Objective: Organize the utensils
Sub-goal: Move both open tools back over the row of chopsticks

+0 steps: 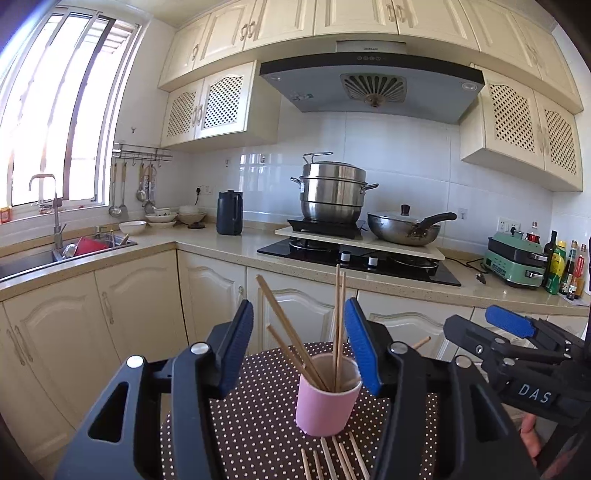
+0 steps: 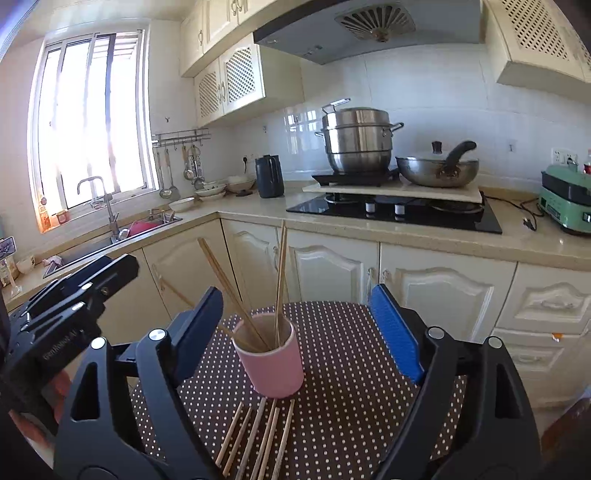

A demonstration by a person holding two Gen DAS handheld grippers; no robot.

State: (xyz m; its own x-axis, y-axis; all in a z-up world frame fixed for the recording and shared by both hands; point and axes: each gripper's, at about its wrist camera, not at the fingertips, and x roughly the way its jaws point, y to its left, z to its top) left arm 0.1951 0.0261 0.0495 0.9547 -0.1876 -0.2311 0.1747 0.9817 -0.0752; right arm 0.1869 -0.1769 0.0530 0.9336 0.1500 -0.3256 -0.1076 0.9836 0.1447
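— Where did the utensils stand?
— Wooden chopsticks (image 2: 258,291) leaned in a pink cylindrical cup (image 2: 271,360) on the brown polka-dot worktop (image 2: 351,369); more loose chopsticks (image 2: 258,439) lay just before it.
— And the claws?
— The left claw (image 1: 299,354) and right claw (image 2: 299,332) both gaped wide, empty, flanking the cup.

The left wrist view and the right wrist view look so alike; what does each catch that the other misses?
Only the left wrist view shows the bottles at the counter's far right and the top row of cabinets. Only the right wrist view shows the drawer fronts right of the stove. Both share the pink cup holding chopsticks, loose chopsticks lying on the dotted cloth, the open left tongs, the open right tongs and the steamer pot.
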